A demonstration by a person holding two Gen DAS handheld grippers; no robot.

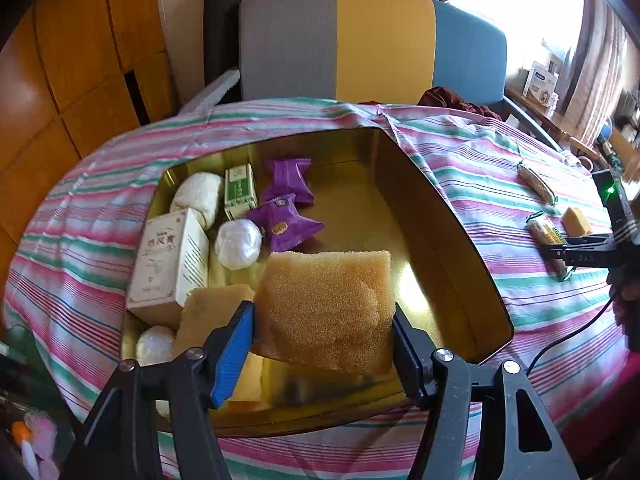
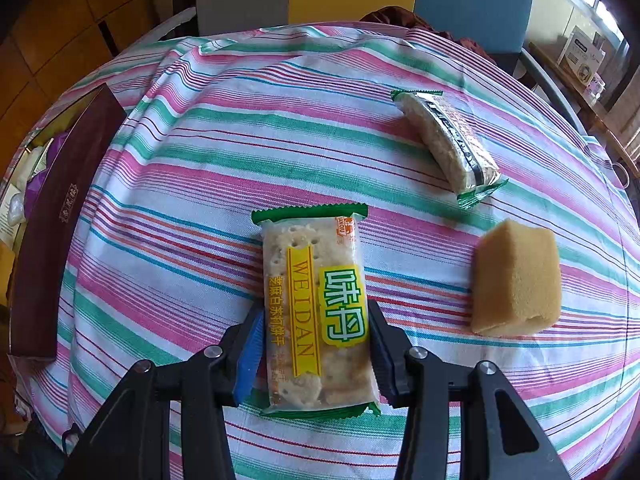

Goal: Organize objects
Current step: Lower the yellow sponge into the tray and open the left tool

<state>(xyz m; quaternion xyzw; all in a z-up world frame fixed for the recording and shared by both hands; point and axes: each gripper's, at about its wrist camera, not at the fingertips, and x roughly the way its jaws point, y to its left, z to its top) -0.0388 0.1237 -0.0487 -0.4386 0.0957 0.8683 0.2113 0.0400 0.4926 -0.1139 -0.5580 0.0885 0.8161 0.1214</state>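
Between the fingers of the left hand-held gripper (image 1: 324,344) sits a big flat yellow sponge (image 1: 326,308), pinched at its two side edges and hanging tilted over the near end of the gold tin (image 1: 460,240). My guess is it's gripped by the edges so it can drop flat onto the bare gold floor at the tin's right side, which is the only roomy spot left. Everything already packed is crowded at the tin's left side: a smaller sponge block (image 1: 212,308) touching the left finger, a white carton (image 1: 170,260) just behind that, a couple of white wrapped balls (image 1: 238,244), a little green-print box (image 1: 239,190) and two purple candy packs (image 1: 286,204) toward the tin's far-left corner.

Over to the right of the tin, the right hand-held gripper (image 2: 316,352) is clamped on a green-edged cracker pack (image 2: 316,312), squeezing its long sides while it lies on the striped cloth of the counter (image 2: 200,168). Looks like that one's queued up to go into the tin next, held ready. Further right of the tin, a second cracker pack (image 2: 450,140) and a chunky sponge wedge (image 2: 516,280) lie loose on the cloth, well apart from each other, probably waiting their turn. The tin's maroon outer wall (image 2: 52,232) shows at the left edge of the right wrist view.
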